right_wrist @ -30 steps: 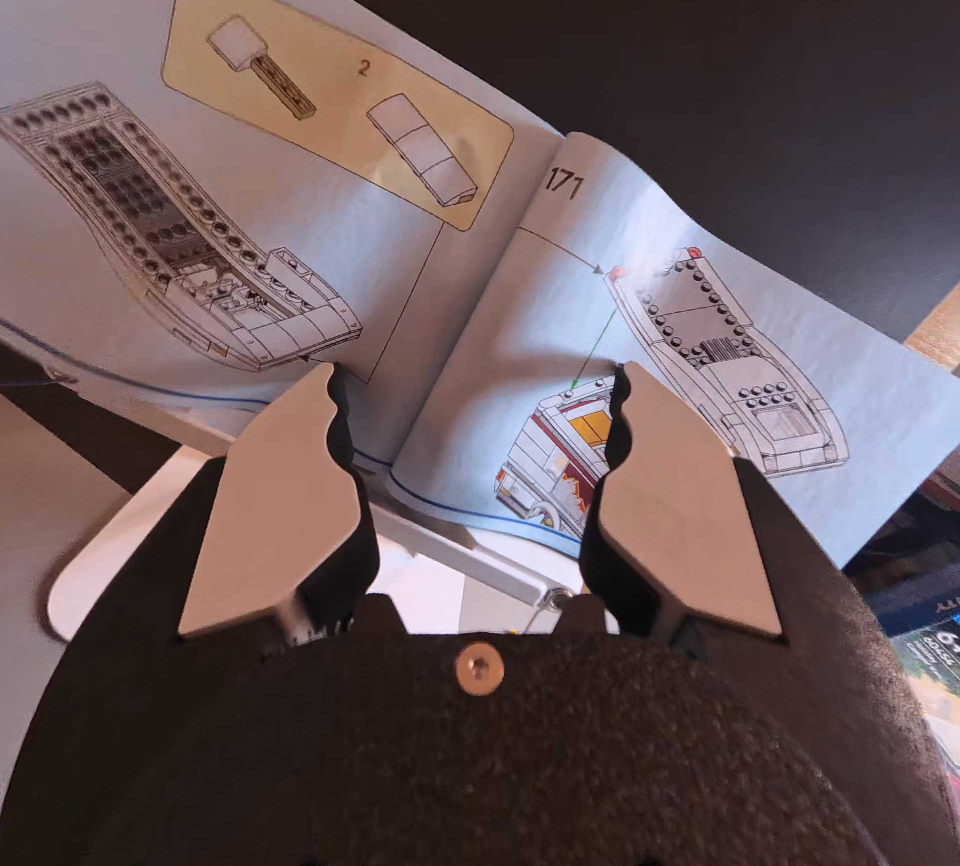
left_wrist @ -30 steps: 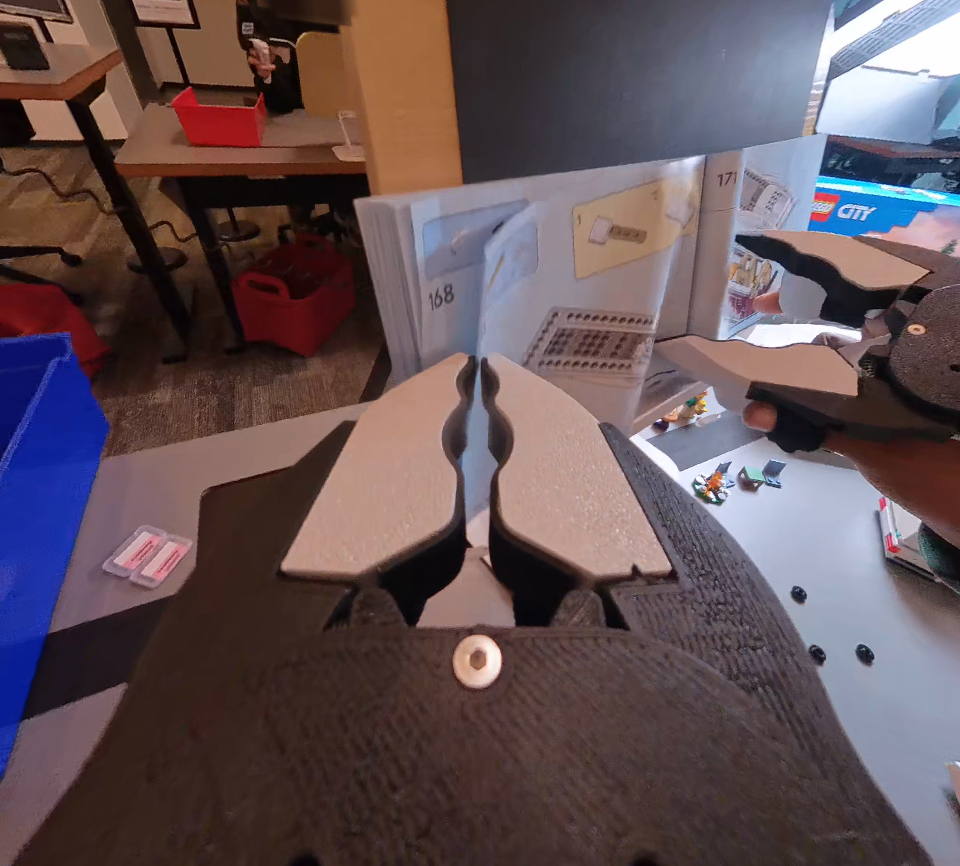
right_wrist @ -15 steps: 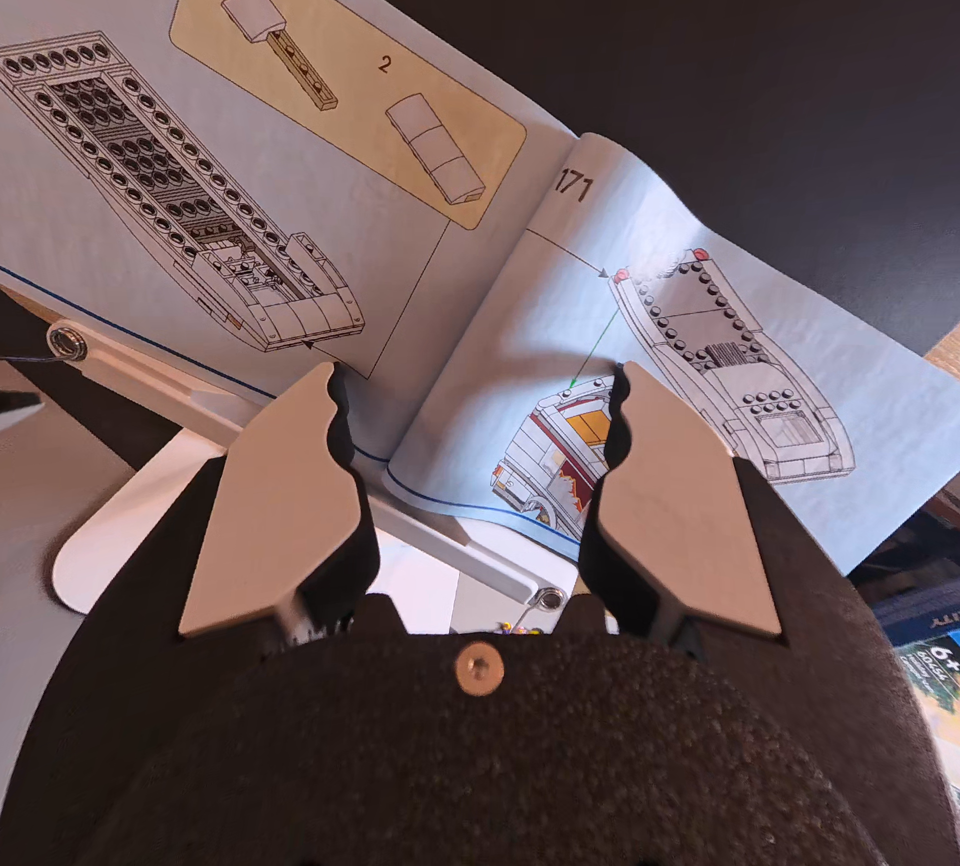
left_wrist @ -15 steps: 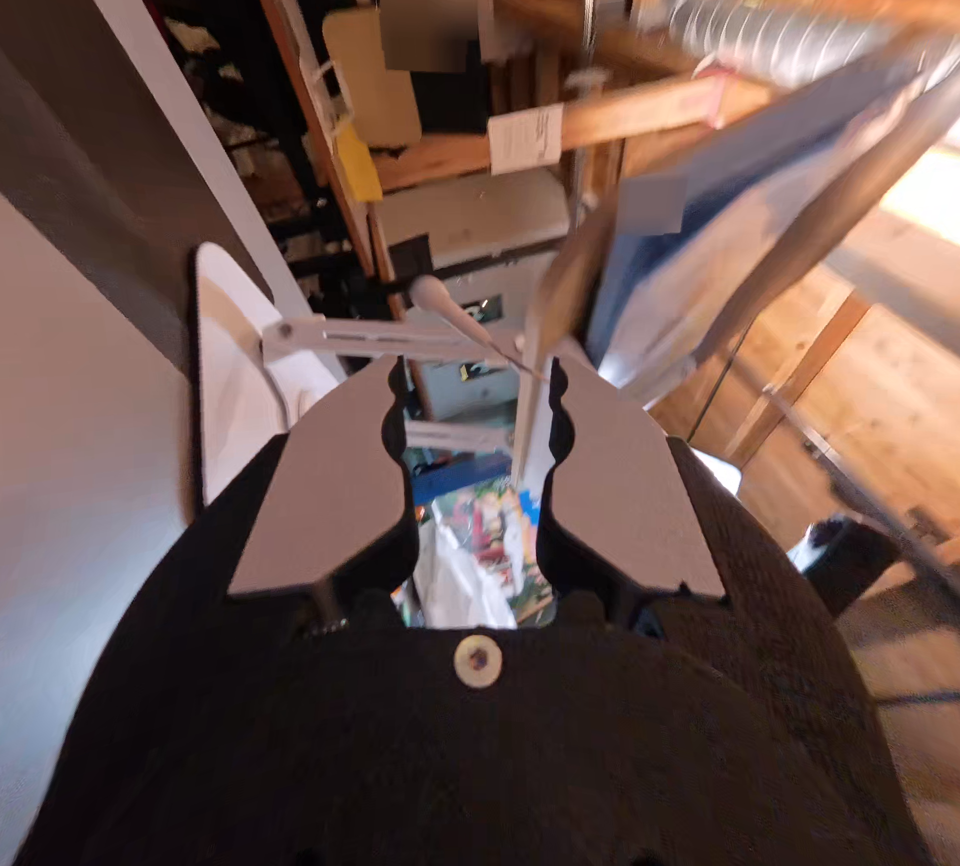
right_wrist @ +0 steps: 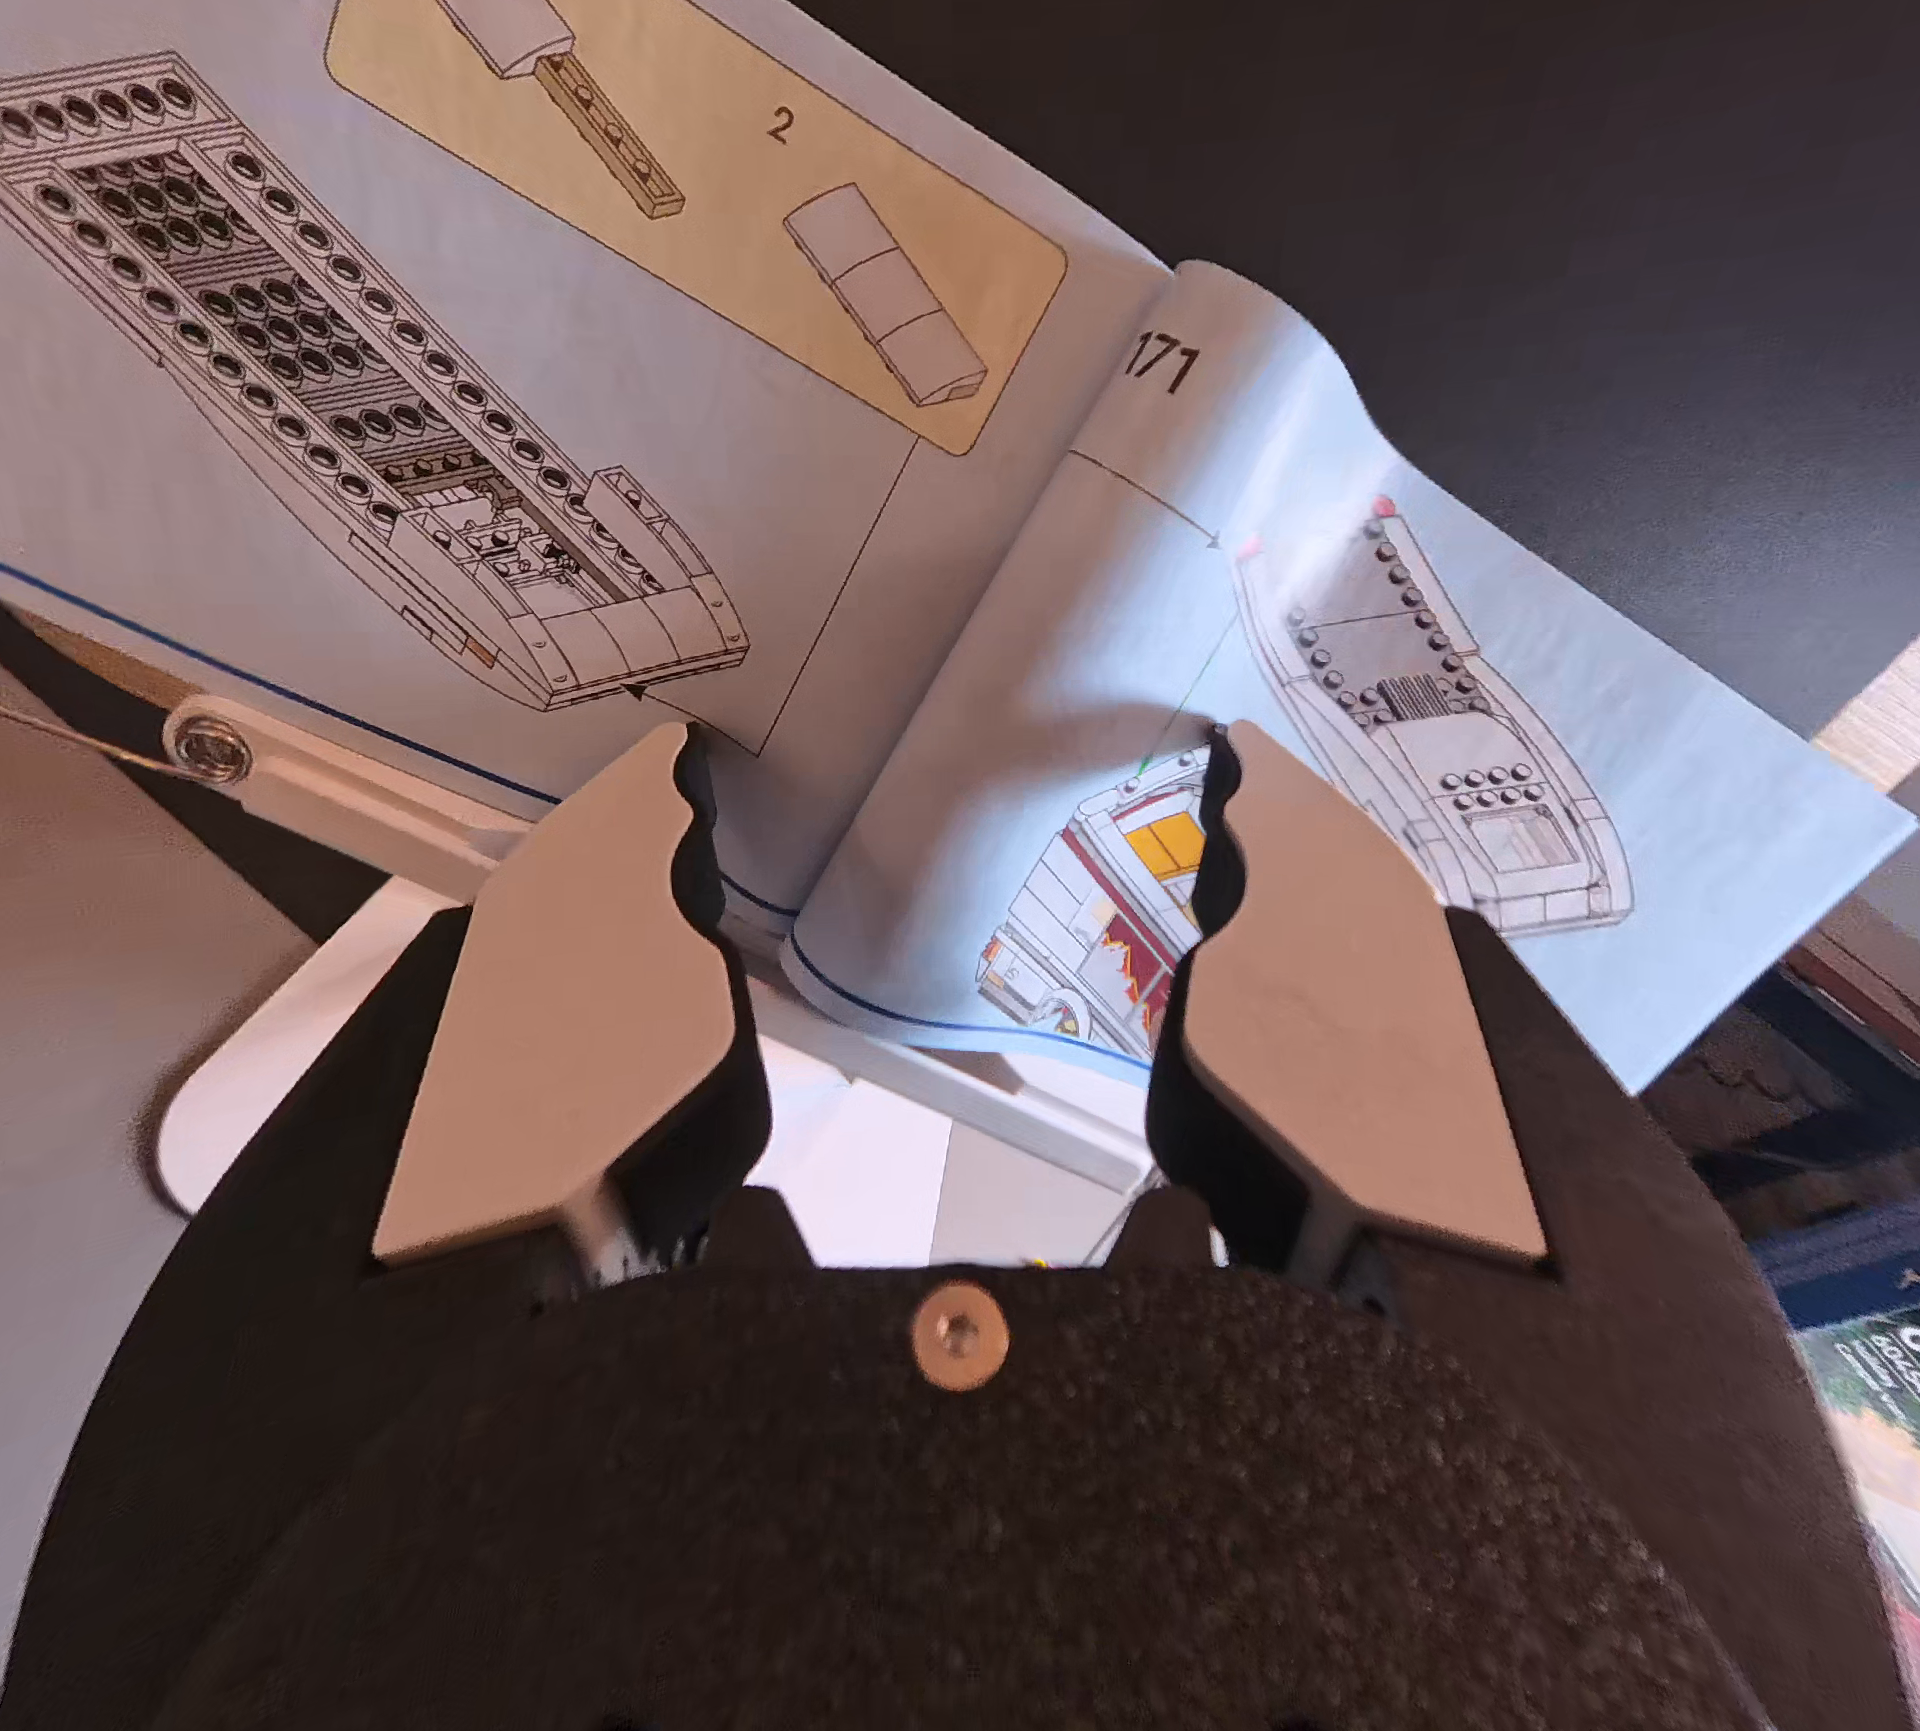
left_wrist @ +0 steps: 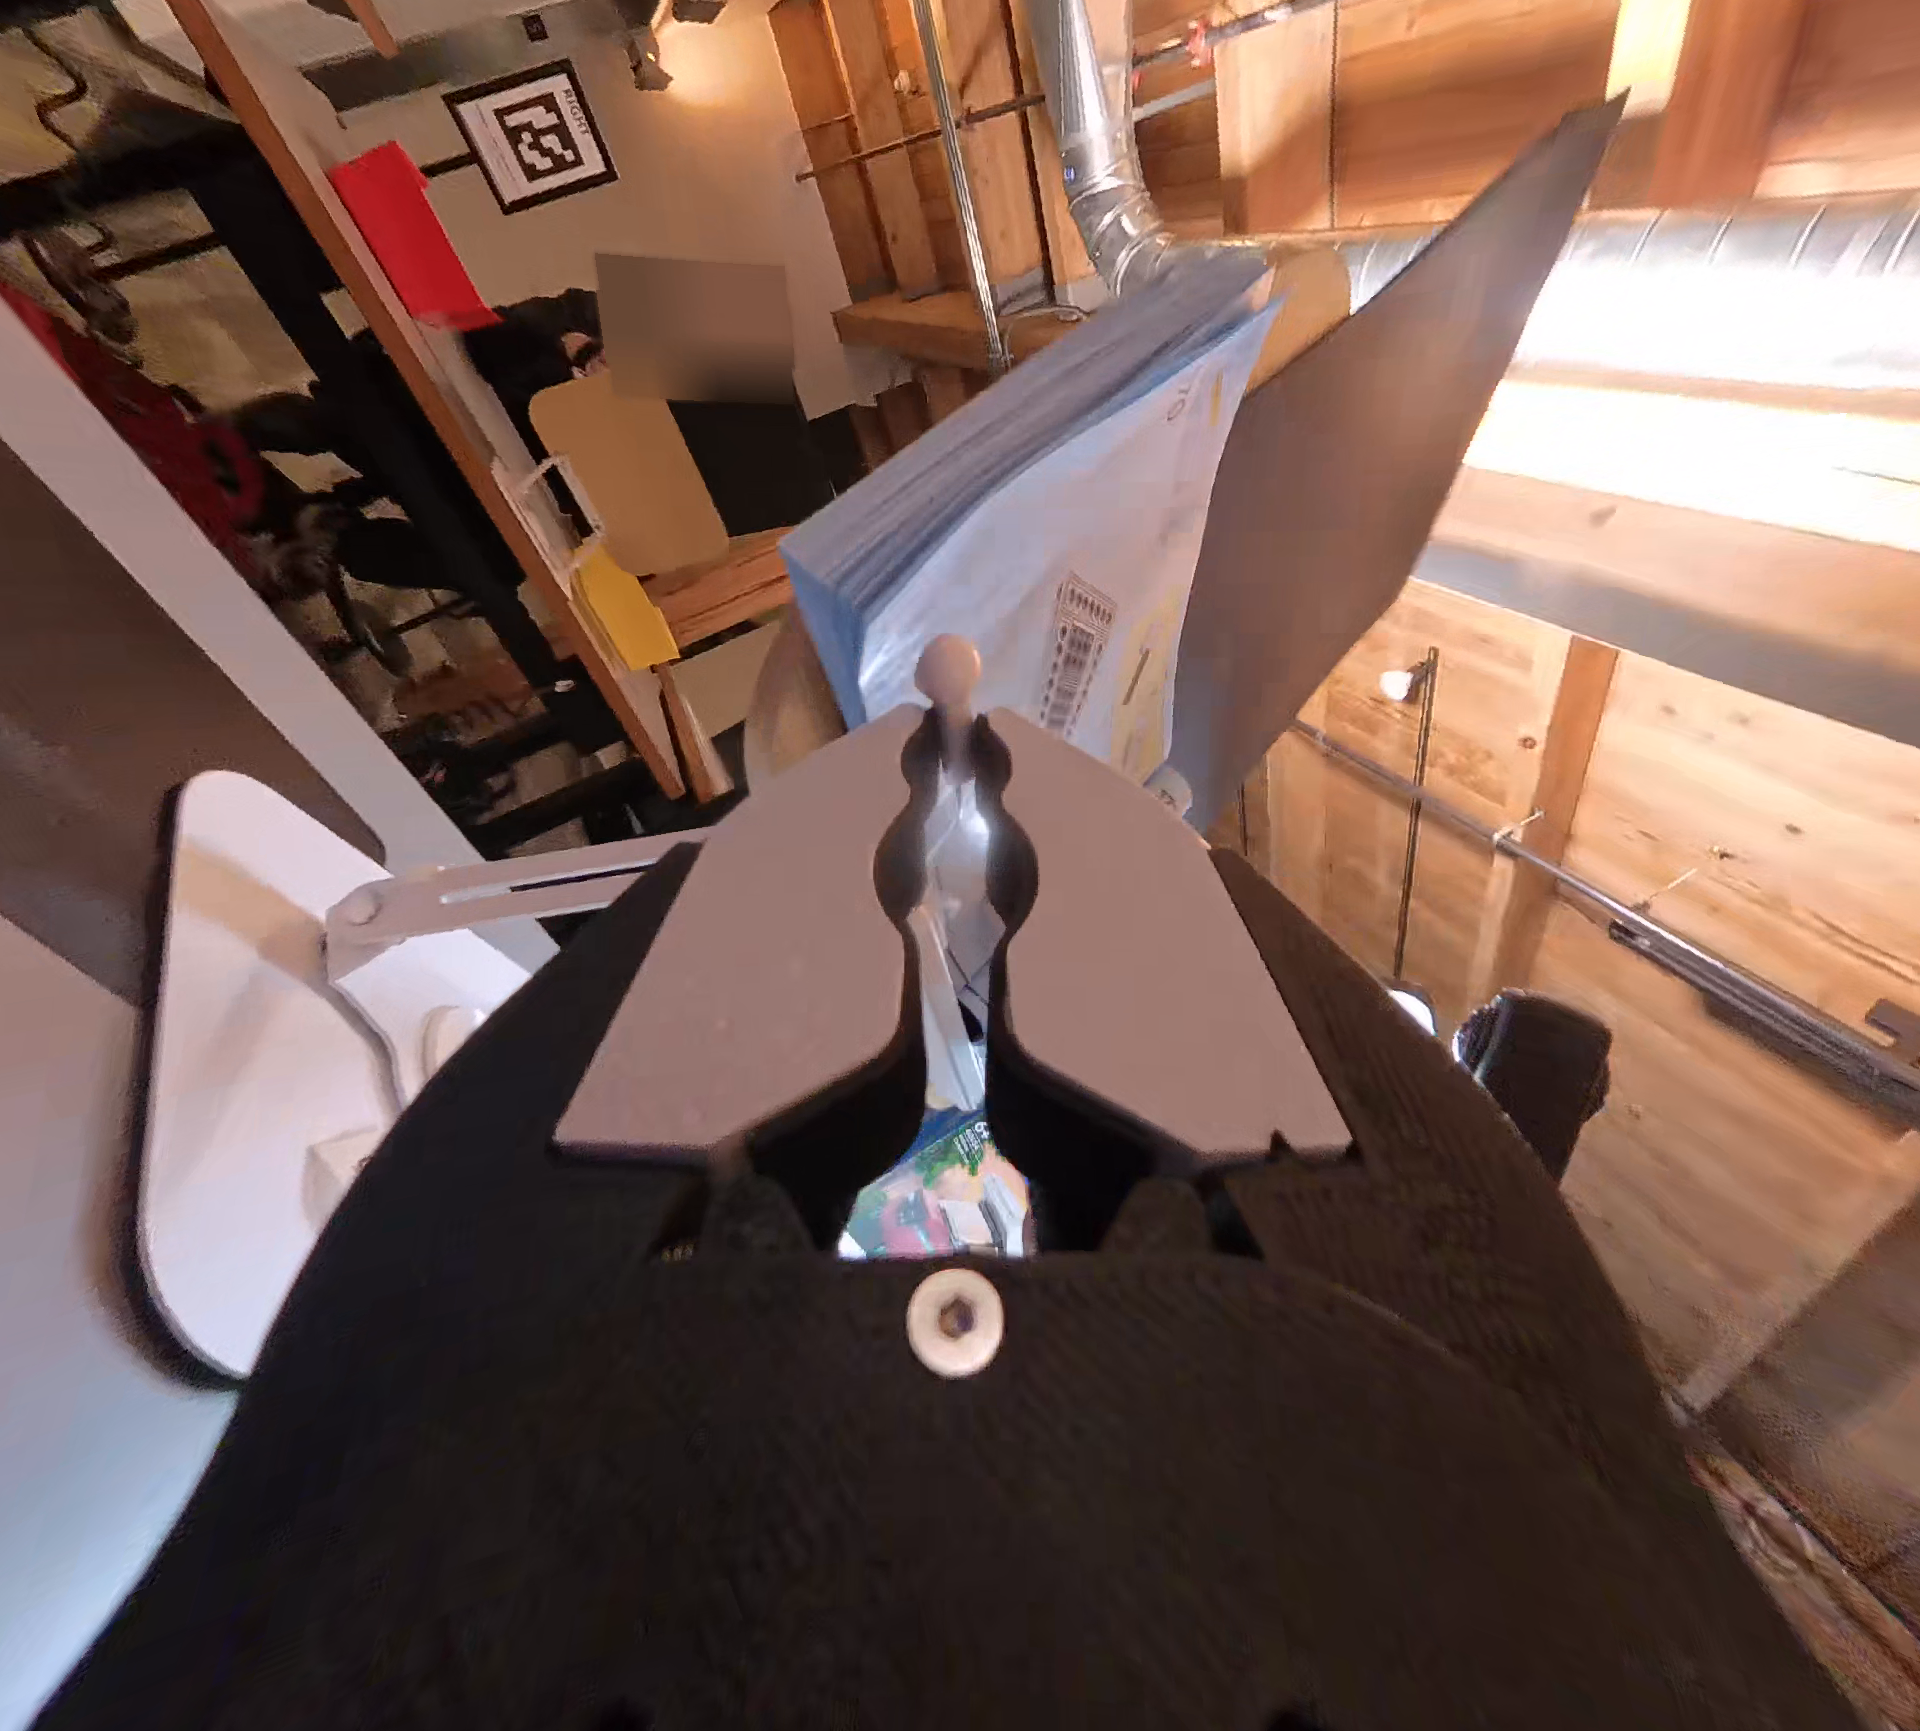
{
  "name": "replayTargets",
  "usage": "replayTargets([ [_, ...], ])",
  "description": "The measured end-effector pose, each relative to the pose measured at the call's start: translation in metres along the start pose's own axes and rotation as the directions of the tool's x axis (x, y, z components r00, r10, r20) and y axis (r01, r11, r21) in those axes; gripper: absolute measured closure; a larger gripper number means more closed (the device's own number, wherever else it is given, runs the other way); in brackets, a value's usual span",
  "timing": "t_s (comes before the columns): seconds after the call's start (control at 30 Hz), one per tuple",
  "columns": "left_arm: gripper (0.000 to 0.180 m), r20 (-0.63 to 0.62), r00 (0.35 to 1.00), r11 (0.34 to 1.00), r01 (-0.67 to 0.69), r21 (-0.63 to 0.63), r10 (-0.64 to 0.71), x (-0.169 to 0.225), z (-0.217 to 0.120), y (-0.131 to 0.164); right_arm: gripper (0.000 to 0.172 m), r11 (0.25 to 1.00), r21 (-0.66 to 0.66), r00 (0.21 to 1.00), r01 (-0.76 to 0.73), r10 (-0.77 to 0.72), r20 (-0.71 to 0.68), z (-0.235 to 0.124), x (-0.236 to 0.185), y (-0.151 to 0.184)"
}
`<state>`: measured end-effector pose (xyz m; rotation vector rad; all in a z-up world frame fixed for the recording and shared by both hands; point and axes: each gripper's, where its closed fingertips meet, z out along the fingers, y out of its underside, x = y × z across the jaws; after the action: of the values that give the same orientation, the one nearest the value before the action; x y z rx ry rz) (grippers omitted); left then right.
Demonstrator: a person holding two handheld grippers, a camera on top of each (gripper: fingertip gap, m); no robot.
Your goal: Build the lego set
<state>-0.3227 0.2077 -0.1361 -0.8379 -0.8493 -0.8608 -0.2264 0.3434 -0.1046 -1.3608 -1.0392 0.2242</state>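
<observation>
**Left gripper pinching a page-holder arm, right gripper wide open before the booklet**

Nearest to us in the left wrist view, our left gripper (left_wrist: pixel 951 731) has its two fingers (left_wrist: pixel 790 933) drawn almost together on a thin pale rod. That rod is the page-holder arm (left_wrist: pixel 948 673) of a white book stand, and its rounded tip pokes out just past the fingertips. The pads appear to press it from both sides. To the left and lower, we see the stand's white base plate (left_wrist: pixel 223 1058) and a slotted white hinge bar (left_wrist: pixel 488 892). Just beyond the fingertips rises the thick stack of pale blue pages of a brick-building instruction booklet (left_wrist: pixel 1039 538), seen edge-on and tilted. A dark panel (left_wrist: pixel 1382 455) stands just behind it. Farther off are wooden ceiling joists and a silver duct (left_wrist: pixel 1714 279).

In the right wrist view, our right gripper (right_wrist: pixel 951 746) stands wide open, with nothing between its fingers (right_wrist: pixel 582 985). Its tips are close in front of the lower edge of the open instruction booklet (right_wrist: pixel 520 434), either side of the centre fold; we cannot tell whether they touch the paper. The booklet rests on the white book stand (right_wrist: pixel 312 788), whose ledge runs under the pages. The right-hand page (right_wrist: pixel 1455 694) curls forward. Behind it all is the dark panel (right_wrist: pixel 1455 71).
</observation>
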Motion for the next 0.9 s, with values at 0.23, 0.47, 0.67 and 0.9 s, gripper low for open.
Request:
replayTargets([
  [0.23, 0.175, -0.052, 0.931, 0.923, -0.366, -0.122, 0.362, 0.041, 0.019, 0.020, 0.085, 1.000, 0.001, 0.999, -0.007, 0.007, 0.041, -0.003, 0.002, 0.003],
  [0.47, 0.175, -0.374, 0.459, 0.177, -0.789, -0.588, 0.806, 0.032, 0.073, 0.114, 0.086, 1.000, 0.009, 0.996, -0.004, 0.003, 0.090, -0.002, 0.003, 0.005],
  [0.67, 0.173, -0.450, 0.274, -0.060, -0.798, -0.600, 0.850, 0.025, 0.075, 0.117, 0.083, 0.999, 0.044, 0.993, 0.013, -0.018, 0.113, -0.003, 0.000, 0.008],
  [0.9, 0.174, -0.480, 0.068, -0.236, -0.806, -0.544, 0.875, 0.022, 0.070, 0.115, 0.084, 0.994, 0.093, 0.988, -0.060, 0.046, 0.149, -0.028, 0.015, 0.024],
])
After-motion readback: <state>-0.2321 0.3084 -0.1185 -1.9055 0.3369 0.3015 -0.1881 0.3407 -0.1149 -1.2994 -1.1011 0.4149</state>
